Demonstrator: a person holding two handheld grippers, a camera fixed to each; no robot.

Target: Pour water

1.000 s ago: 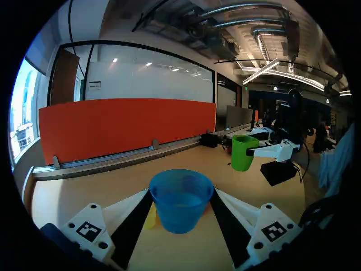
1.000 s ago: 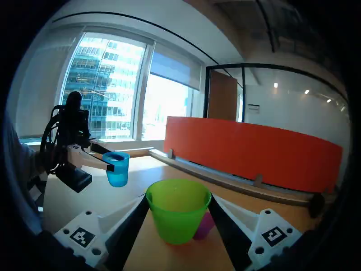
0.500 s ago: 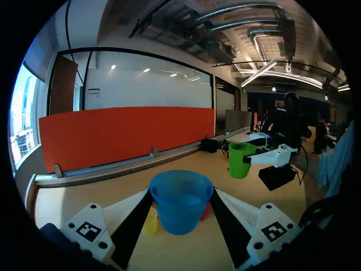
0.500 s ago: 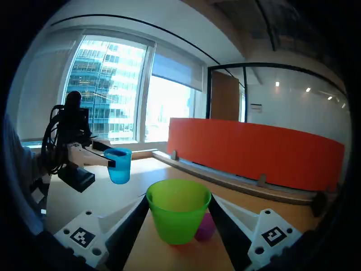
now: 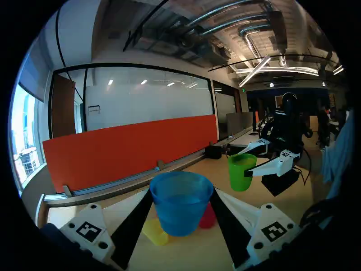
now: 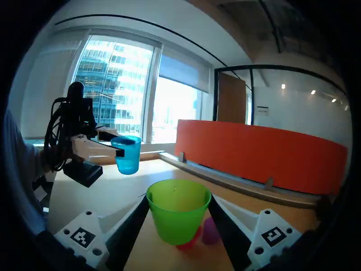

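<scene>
A blue cup (image 5: 181,208) holding water sits upright between the fingers of my left gripper (image 5: 181,212), which is shut on it above the wooden table (image 5: 289,205). My right gripper (image 6: 179,217) is shut on a green cup (image 6: 178,216), held upright and looking empty. In the left gripper view the green cup (image 5: 240,171) hangs off to the right, held by the right gripper (image 5: 246,172). In the right gripper view the blue cup (image 6: 127,154) hangs at upper left, slightly tilted, held by the left gripper (image 6: 121,153). The two cups are apart.
Small cups stand on the table below: a yellow cup (image 5: 155,231) and a red cup (image 5: 208,217) in the left gripper view, a red cup (image 6: 189,240) and a purple cup (image 6: 210,230) in the right. An orange partition (image 5: 131,147) lines the table's far edge. Windows (image 6: 113,95) lie beyond.
Both grippers have risen with their cups and drawn closer together. The blue cup has moved right and up in the right gripper view; the small cups below have come more into sight.
</scene>
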